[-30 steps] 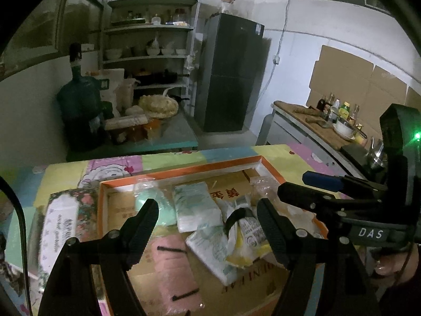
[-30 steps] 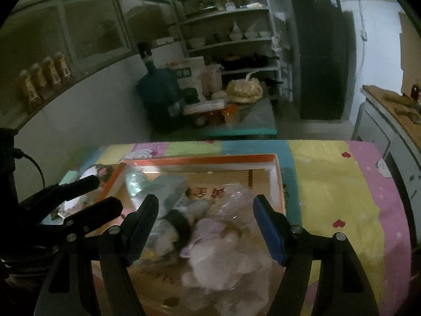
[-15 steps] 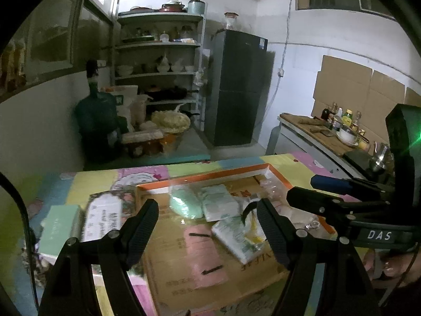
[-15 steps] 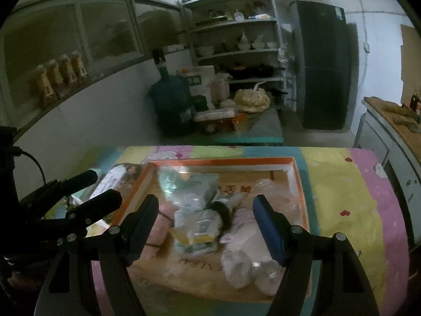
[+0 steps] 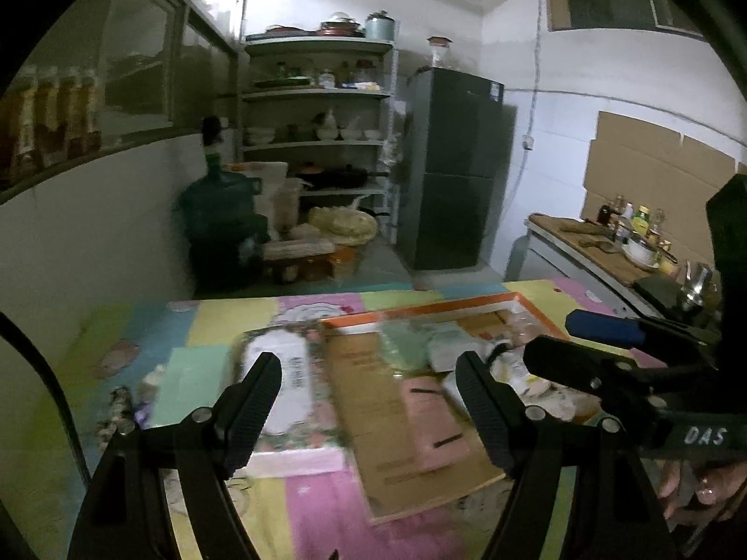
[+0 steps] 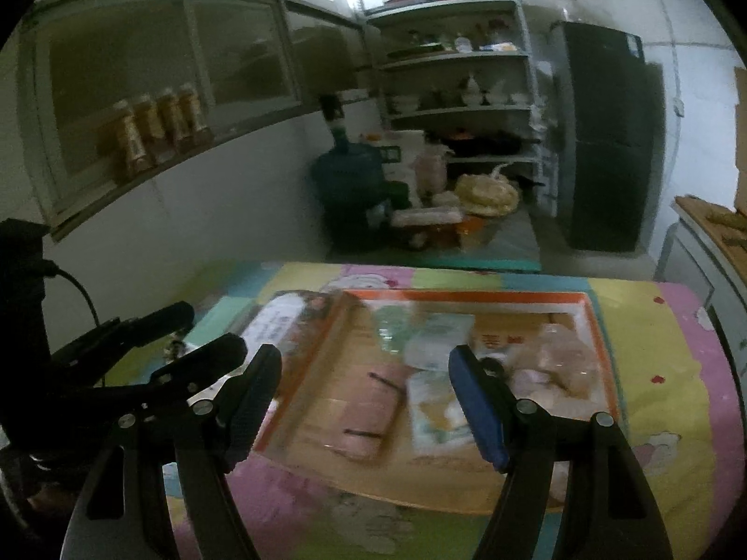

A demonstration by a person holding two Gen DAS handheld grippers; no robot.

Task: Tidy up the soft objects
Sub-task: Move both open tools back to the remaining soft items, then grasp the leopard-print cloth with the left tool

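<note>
Both tongs hang over the near edge of the bench, pointing down & fwd at the cardboard tray with the orange rim. The left tongs are spread wide w/ nothing between the jaws; same for the right tongs, blue pad on one finger, gaping and empty.

The soft stuff all sits inside that tray, ahead of and below both tongs. The pink folded cloth w/ two dark clips lies nearest the front edge, long axis running roughly front-to-back, away from the tongs. Behind it there's a pale green packet & a white packet toward the far rim; a yellow-white pouch sits just right of the pink cloth; a crinkly clear bag of pinkish soft things fills the tray's right end. Everything's motion-blurred, so finer detail can't be read.

What the next move hangs on, I reckon: the pink cloth lies about dead ahead of both, a touch nearer the left tongs' line, while the clear bag is plainly the right tongs' side. A floral tissue pack & a mint-green box lie outside the tray on the left, just beside its rim
</note>
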